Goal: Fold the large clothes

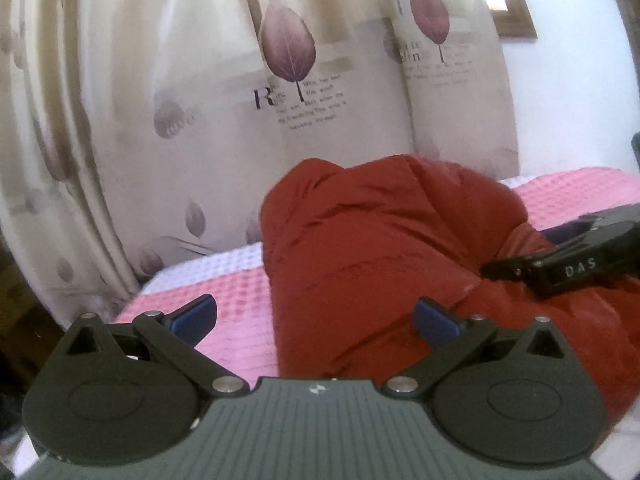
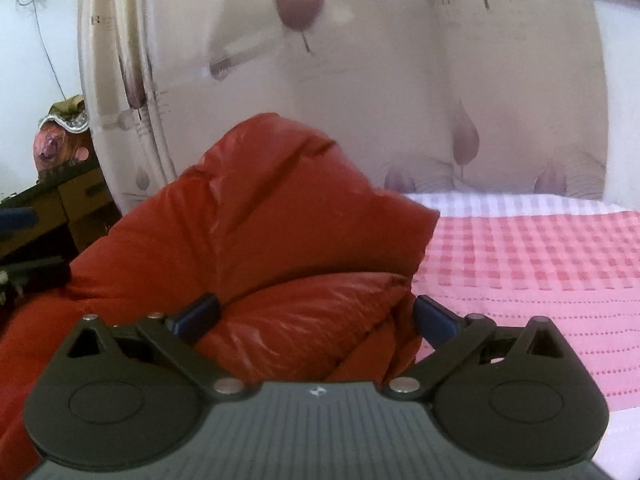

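Right wrist view showed the red jacket (image 2: 256, 216) heaped on the bed (image 2: 520, 264), a fold between my right tongs (image 2: 316, 316), spread wide. Left tongs (image 1: 316, 316) gaped empty. Puffy, light, slippery, I judged: better gripped at a seam.

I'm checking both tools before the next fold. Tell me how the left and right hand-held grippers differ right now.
The left hand-held gripper frames the red jacket's edge and pink blanket; the right hand-held gripper straddles a puffy jacket fold. The left's pads touch nothing; the right's sit close beside that fold. Both are wide open, blue-padded, pointing toward the curtain.
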A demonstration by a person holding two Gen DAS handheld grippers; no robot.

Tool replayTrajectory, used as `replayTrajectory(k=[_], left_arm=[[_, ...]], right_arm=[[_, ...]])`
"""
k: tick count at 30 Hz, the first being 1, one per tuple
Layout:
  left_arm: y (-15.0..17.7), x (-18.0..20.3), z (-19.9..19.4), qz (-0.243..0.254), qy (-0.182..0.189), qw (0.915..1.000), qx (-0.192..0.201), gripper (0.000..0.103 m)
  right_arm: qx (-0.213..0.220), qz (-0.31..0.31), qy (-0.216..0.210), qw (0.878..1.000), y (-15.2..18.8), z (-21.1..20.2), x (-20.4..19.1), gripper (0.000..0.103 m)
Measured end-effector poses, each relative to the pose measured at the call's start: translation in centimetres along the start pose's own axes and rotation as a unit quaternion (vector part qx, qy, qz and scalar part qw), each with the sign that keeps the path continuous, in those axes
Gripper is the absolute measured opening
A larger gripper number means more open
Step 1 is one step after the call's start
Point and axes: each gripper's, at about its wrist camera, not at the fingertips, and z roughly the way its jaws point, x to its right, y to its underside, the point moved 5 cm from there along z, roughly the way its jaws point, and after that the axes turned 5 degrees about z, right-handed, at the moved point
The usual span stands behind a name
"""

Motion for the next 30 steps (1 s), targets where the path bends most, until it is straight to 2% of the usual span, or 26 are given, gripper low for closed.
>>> replayTrajectory(k=[2,10,14,17,19,23,26,30], left_arm=[[0.1,-0.6,0.2,-0.015,0.007,0.9999,-0.003,0.103],[0.2,-1.3,1.0,-0.04,0.013,0.999,-0.016,0.103],[0.3,-1.6,1.0,-0.052,0.017,0.9984,-0.013,0.103],[0.3,-1.7,1.1,-0.055,0.015,0.9982,-0.017,0.103],[0.2,-1.7,0.9,-0.057,0.015,0.9981,-0.017,0.103],[-0.2,-1.8,-0.4,-0.06,0.01,0.9981,0.009,0.103],[-0.8,-2.0,-1.9,-0.067,-0.005,0.9974,0.026,0.103],[-2.0,-1.7,-3.6,-0.057,0.005,0.9977,0.037,0.103]], right_arm=[[-0.002,0.007,0.0,1.0,-0.2,-0.1,0.2,0.103],[0.05,-0.031,0.029,0.998,-1.6,-3.8,-1.1,0.103],[0.112,-0.019,0.049,0.992,-2.3,-7.3,-2.1,0.103],[0.149,-0.024,0.044,0.988,-2.1,-10.0,-3.9,0.103],[0.149,-0.038,0.043,0.987,-1.3,-10.9,-5.3,0.103],[0.149,-0.049,0.033,0.987,0.2,-11.8,-7.7,0.103],[0.149,-0.043,0.026,0.988,0.8,-12.5,-8.5,0.103],[0.151,-0.04,0.014,0.988,1.4,-13.9,-9.1,0.103]])
